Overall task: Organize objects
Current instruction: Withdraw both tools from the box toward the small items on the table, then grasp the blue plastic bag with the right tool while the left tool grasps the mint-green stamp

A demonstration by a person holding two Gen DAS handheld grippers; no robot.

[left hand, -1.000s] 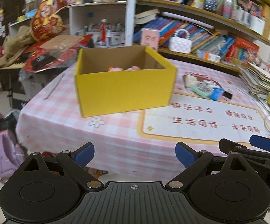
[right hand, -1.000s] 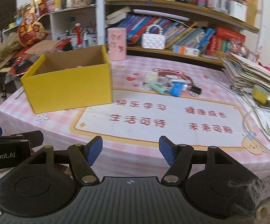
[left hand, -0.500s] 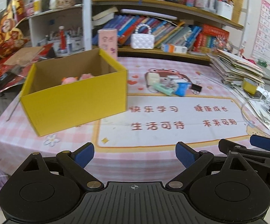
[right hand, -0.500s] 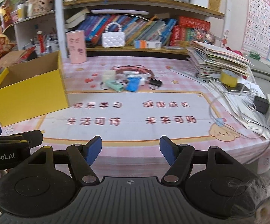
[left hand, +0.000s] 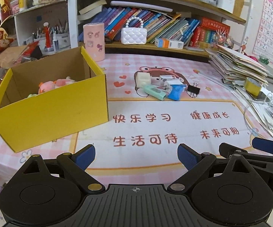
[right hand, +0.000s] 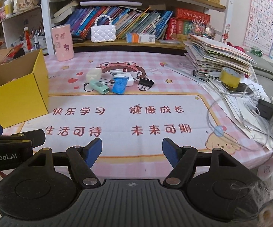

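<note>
A yellow cardboard box (left hand: 51, 111) stands on the table's left side with pink soft toys (left hand: 55, 84) inside; it also shows in the right wrist view (right hand: 15, 96). A cluster of small items lies mid-table: a cream block (left hand: 143, 79), a mint green case (left hand: 154, 92), a blue packet (left hand: 177, 92), a white charger (left hand: 166, 79) and a black binder clip (left hand: 193, 90). My left gripper (left hand: 136, 156) is open and empty near the table's front edge. My right gripper (right hand: 132, 151) is open and empty beside it, to the right.
A pink cylinder (right hand: 62, 42) and a white quilted purse (right hand: 103, 34) stand at the back by bookshelves. A tall stack of papers (right hand: 217, 58), a yellow tape roll (right hand: 230, 76) and tangled cables with a black adapter (right hand: 265, 109) crowd the right side.
Both views have swung to the right and drawn closer to the table. The box has shifted left in view and the cluster of small items is now nearer the centre. Both grippers stay open.
</note>
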